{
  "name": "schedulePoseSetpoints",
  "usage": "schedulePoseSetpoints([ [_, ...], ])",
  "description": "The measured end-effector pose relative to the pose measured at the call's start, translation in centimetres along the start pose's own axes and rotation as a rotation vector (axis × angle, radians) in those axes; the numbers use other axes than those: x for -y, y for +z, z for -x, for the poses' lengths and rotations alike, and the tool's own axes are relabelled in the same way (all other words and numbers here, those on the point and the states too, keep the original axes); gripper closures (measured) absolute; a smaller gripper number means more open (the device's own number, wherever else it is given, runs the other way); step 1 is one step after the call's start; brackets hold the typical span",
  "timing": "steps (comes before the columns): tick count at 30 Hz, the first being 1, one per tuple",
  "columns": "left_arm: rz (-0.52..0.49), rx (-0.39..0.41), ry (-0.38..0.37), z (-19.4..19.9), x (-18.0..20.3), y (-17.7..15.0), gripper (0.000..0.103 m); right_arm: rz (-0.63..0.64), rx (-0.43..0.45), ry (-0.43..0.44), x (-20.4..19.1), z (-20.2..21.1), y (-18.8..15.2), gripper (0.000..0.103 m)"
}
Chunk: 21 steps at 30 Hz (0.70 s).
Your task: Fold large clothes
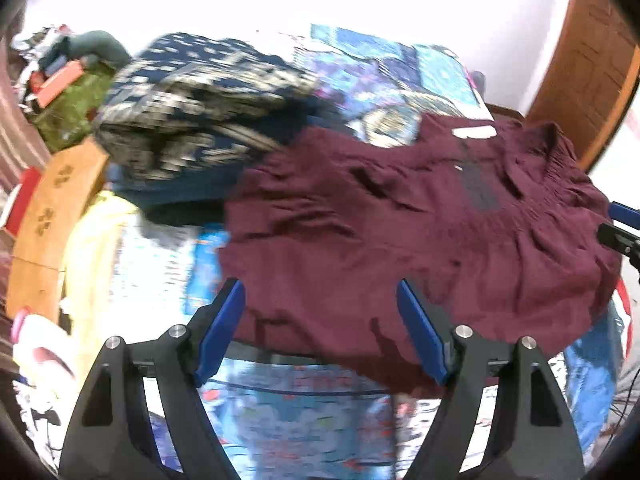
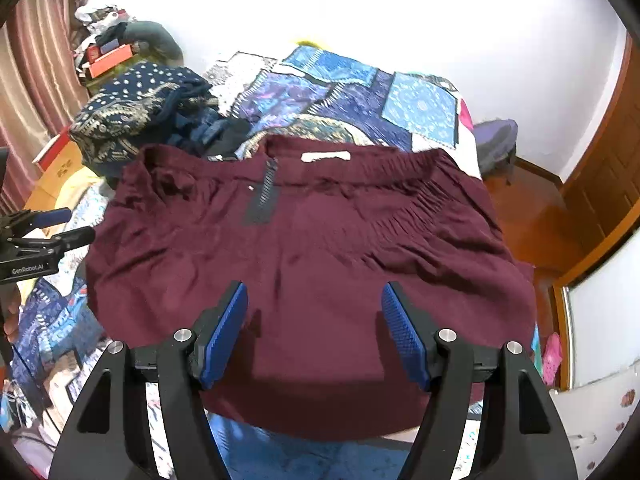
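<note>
A maroon garment [image 2: 312,264] lies flat mid-frame on a patchwork-covered bed [image 2: 344,92]; white wall behind; both grippers' jaws released.

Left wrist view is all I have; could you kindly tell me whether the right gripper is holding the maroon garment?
Observer: No. The right gripper is open above the maroon garment, with nothing between its fingers.
Operator: Thanks. Where does the garment's right side end?
Observer: At the bed's right edge; wooden floor shows just beyond it.
Operator: And my left gripper?
Observer: The left gripper is beside the garment's left edge, over the patchwork bedspread.
</note>
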<state>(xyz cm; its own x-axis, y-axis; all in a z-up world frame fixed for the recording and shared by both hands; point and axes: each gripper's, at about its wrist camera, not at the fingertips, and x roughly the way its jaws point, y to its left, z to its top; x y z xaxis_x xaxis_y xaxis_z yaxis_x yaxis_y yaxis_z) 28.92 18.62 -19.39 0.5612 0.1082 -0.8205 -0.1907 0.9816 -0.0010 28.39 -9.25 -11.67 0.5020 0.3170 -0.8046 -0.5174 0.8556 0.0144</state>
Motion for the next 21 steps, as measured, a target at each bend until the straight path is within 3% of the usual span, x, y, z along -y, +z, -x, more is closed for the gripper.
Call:
schedulePoseSetpoints([
  [6,0.176,-0.033,0.019,-1.0,-5.4,-1.4,0.025,0.005,0.001,0.022,-1.5,-0.8,0.7,0.037],
  [8,0.282,-0.073,-0.019,-2.4,-6.7,-2.4,0.025,0.007,-0.011,0.025,-1.8,-1.4,0.6,0.037],
  [13,0.598,-0.217,-0.232,-8.1,-9.3,-5.3,0.025,0.020,-0.065,0.021,-2.4,-2.9,0.1,0.037],
  [18,0.738,-0.260,-0.353,-11.4,-9.6,-6.9,0.025,0.032,-0.083,0.009,-1.9,-3.4,-0.3,0.037],
  [21,0.806,-0.264,-0.427,-12.9,-9.8,-7.3,0.025,0.007,-0.084,0.021,-1.3,-3.6,-0.2,0.031],
])
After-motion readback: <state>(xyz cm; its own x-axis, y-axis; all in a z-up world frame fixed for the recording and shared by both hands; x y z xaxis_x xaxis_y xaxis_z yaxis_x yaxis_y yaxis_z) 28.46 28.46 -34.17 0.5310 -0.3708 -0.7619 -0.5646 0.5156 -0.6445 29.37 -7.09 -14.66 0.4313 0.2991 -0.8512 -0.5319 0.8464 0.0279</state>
